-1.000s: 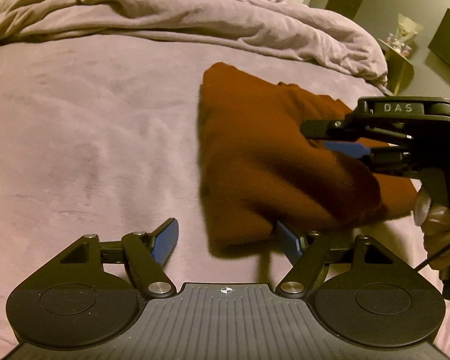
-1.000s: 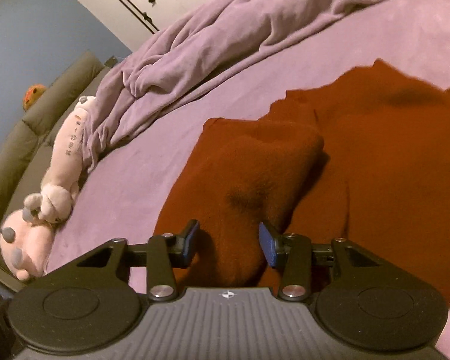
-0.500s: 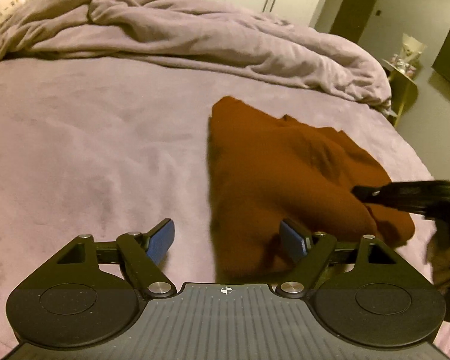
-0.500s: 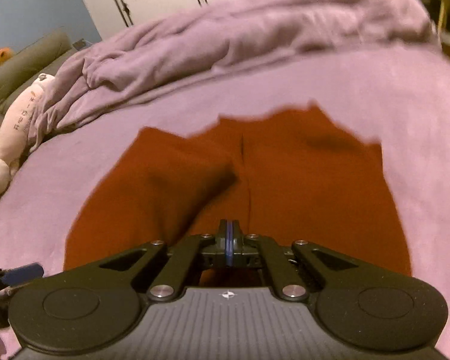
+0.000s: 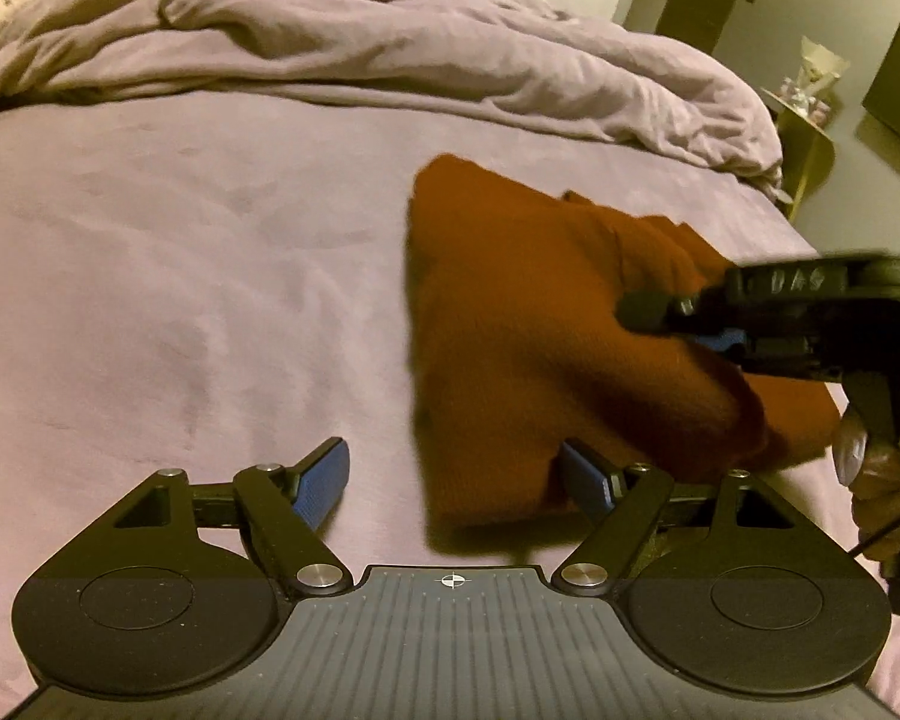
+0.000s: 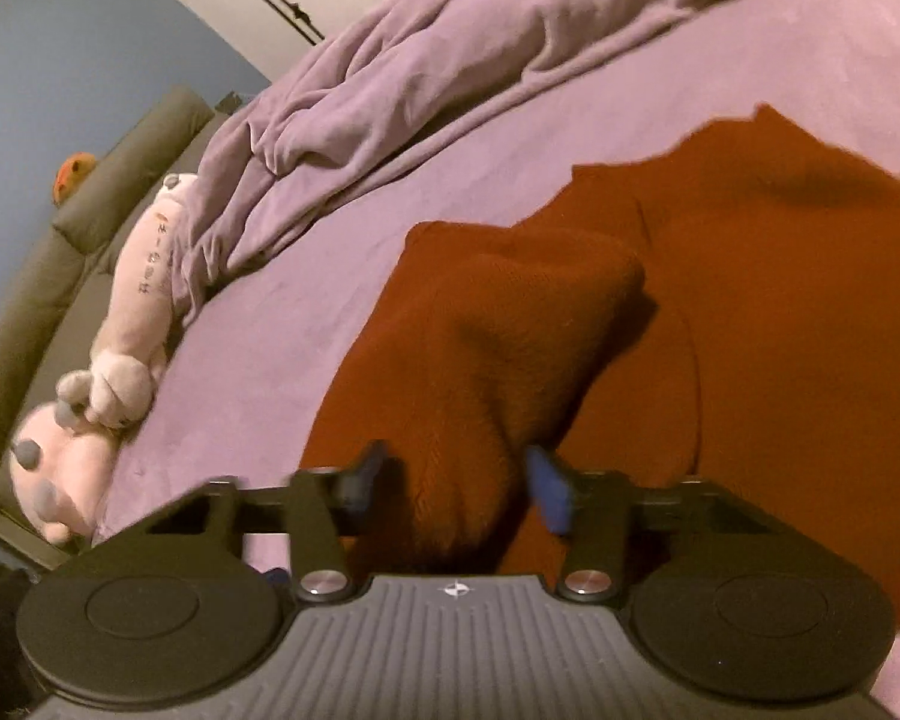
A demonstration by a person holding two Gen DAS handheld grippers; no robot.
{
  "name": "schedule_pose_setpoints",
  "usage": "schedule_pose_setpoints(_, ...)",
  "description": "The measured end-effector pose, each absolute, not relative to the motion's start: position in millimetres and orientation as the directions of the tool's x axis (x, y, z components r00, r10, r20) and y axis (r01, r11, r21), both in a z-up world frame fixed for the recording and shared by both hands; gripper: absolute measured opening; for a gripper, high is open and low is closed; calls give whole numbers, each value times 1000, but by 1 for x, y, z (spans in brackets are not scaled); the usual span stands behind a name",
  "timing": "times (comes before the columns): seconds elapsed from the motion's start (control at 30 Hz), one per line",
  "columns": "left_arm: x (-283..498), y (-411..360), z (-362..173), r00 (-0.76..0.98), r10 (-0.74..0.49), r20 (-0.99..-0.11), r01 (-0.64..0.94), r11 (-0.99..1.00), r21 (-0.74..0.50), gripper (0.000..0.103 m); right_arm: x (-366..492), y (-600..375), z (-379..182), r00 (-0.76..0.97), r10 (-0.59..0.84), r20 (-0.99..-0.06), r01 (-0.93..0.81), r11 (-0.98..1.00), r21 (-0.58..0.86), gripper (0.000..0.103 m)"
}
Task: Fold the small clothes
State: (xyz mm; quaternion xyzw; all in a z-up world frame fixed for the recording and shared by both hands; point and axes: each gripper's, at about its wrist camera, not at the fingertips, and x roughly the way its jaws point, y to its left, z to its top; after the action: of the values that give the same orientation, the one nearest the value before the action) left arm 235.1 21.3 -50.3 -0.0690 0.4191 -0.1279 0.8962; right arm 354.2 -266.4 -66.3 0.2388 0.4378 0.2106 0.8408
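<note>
From the left wrist we see our left gripper (image 5: pixel 453 477) with its blue pads spread wide over the mauve bedsheet (image 5: pixel 180 276); the near corner of the rust-brown garment (image 5: pixel 528 324) lies between them, and the right pad sits at the cloth's edge, though we cannot tell if it touches. The garment rests on the bed as a rough triangle, thick and knit-like, bunched toward the right. There our right gripper (image 5: pixel 660 312) reaches in from the side, blurred, a hand (image 5: pixel 882 474) on its grip cut off by the frame edge. A rumpled duvet (image 5: pixel 390 42) lies behind. From the right wrist, the right gripper (image 6: pixel 459 483) has just been opening its jaws; they stand a little apart, with a raised fold of the garment (image 6: pixel 750 300) running between them, and blur hides whether the pads press it. A pink plush toy (image 6: pixel 120 324) lies at the left, half under the duvet (image 6: pixel 390 78).
</note>
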Motion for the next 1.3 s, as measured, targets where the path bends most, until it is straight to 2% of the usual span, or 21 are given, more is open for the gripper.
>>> schedule_pose_setpoints(0.07,234,27,-41,641,-285,-713,156,958,-242,82,353,-267,-65,532,545,-648,-153,814,560,11)
schedule_pose_setpoints(0.2,242,31,-26,685,-262,-679,118,961,-251,84,334,-264,-39,630,430,-647,-244,900,361,9)
schedule_pose_setpoints(0.3,255,15,-28,675,-268,-687,133,961,-244,84,327,-267,-29,667,364,-651,-263,931,252,9)
schedule_pose_setpoints(0.47,266,-10,-56,586,-302,-752,188,953,-237,86,332,-269,-58,639,277,-718,-252,957,145,8)
schedule_pose_setpoints(0.57,266,-8,-64,582,-313,-750,177,950,-259,89,330,-277,-56,643,292,-708,-246,954,171,15)
schedule_pose_setpoints(0.7,268,-1,-65,573,-326,-752,162,944,-286,90,328,-300,-49,649,307,-696,-164,950,267,47)
schedule_pose_setpoints(0.8,268,-3,-65,576,-322,-751,159,946,-283,90,332,-318,-60,615,356,-703,-106,921,374,49)
schedule_pose_setpoints(0.93,269,-6,-65,579,-321,-750,160,946,-282,90,339,-329,-66,601,459,-654,-75,847,526,57)
schedule_pose_setpoints(1.3,270,-1,-69,572,-336,-748,158,940,-301,92,369,-310,-81,539,539,-647,-50,787,614,58)
